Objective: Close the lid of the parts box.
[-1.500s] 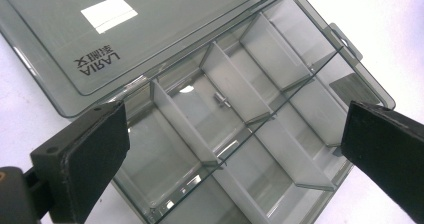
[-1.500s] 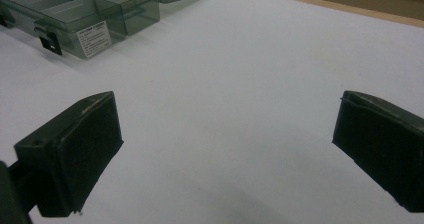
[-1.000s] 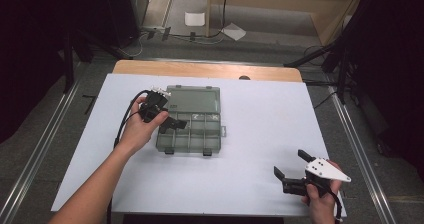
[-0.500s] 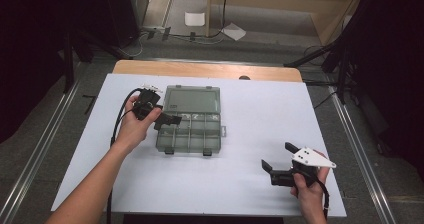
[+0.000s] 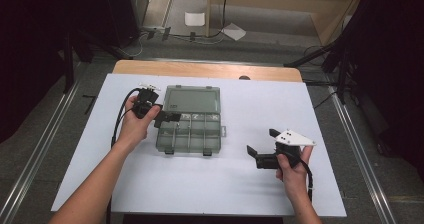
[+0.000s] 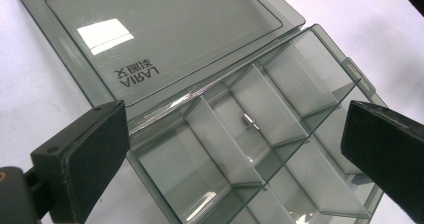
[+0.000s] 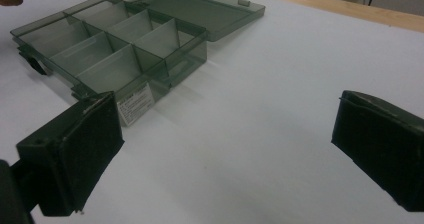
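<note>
Organizer box (image 5: 192, 119): smoky-grey clear plastic, it lay open on the white table (image 5: 240, 184), left of the centre.
Left hand (image 5: 131, 126): it gripped the left gripper (image 5: 170, 118) at the box's left edge, a black cable (image 5: 119, 121) looping away to the left.
Left gripper jaws: they stood wide apart in the left gripper view, one on each side of the frame, with nothing between the pads; they hung over the box's left compartments, and I could not tell if they touched the plastic.
Lid (image 6: 150, 34): it was folded back flat on the table on the far side of the tray, with small raised lettering near the hinge (seen upside down from the left gripper view).
Compartments (image 6: 250, 129): thin dividers split the tray into a grid of cells; one small metal pin (image 6: 248, 120) lay in a middle cell, the rest looked bare.
Latches (image 5: 187, 152): two tabs stuck out along the near edge of the tray.
Label (image 7: 135, 105): a white sticker sat on the tray's outer wall, its print too small to read.
Right gripper (image 5: 260, 146): held in the right hand (image 5: 292, 171) near the table's near right part, well apart from the box, grey plate on top.
Right gripper jaws: spread wide and holding nothing, pointed left toward the box over bare table.
Table's far edge (image 5: 210, 70): a strip of wood showed beyond the white sheet.
</note>
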`<state>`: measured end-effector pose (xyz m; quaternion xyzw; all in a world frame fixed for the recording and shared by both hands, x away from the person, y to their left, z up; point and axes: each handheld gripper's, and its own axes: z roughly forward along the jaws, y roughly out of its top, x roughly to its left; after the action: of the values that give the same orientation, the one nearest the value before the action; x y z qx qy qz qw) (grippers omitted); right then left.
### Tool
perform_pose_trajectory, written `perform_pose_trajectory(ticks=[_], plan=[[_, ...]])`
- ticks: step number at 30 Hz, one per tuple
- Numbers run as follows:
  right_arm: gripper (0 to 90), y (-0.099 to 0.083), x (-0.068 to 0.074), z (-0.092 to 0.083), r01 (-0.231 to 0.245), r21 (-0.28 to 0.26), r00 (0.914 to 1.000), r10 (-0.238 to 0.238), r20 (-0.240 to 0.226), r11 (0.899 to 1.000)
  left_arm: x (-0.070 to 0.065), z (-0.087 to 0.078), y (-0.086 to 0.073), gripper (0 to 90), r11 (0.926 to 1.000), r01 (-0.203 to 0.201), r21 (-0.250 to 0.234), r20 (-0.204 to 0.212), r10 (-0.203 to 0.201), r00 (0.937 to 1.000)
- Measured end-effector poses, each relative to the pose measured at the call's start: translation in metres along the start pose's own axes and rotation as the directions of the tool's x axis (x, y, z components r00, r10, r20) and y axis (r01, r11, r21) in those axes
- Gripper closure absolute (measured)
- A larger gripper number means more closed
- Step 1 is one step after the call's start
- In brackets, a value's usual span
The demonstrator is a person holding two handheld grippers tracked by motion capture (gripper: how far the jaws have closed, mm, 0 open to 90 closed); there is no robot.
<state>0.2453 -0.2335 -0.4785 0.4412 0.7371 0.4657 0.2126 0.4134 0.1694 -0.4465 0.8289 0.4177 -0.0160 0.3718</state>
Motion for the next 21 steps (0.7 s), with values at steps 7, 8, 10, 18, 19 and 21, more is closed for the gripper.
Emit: perform_pose_trajectory(ticks=[7,8,10,18,19,21], plan=[[0.7,0.012,-0.004,0.017,-0.002,0.014,0.9997,0.003,-0.024,1.0,0.007,0.0,-0.001,0.0,0.9995,0.027,-0.013,-0.003,-0.027,0.9996],[0.7,0.014,-0.004,0.02,-0.008,0.015,0.9996,0.008,-0.026,1.0,0.008,0.0,-0.001,0.0,0.9996,0.025,-0.016,-0.006,-0.026,0.9997],[0.7,0.018,-0.005,0.024,-0.021,0.013,0.9992,0.021,-0.034,1.0,0.009,0.0,-0.001,0.0,0.9993,0.031,-0.018,-0.007,-0.031,0.9995],[2.6,0.034,-0.002,0.043,-0.014,0.024,0.9979,0.016,-0.063,1.0,0.014,0.001,-0.001,0.0,0.9969,0.066,-0.043,0.007,-0.066,0.9978],[3.2,0.036,-0.001,0.046,-0.016,0.024,0.9979,0.017,-0.063,1.0,0.015,0.001,-0.001,0.0,0.9962,0.073,-0.047,0.01,-0.072,0.9973],[4.2,0.039,0.0,0.051,-0.034,0.031,0.9971,0.036,-0.067,0.999,0.017,0.001,-0.001,0.0,0.9953,0.083,-0.05,0.013,-0.083,0.9965]])
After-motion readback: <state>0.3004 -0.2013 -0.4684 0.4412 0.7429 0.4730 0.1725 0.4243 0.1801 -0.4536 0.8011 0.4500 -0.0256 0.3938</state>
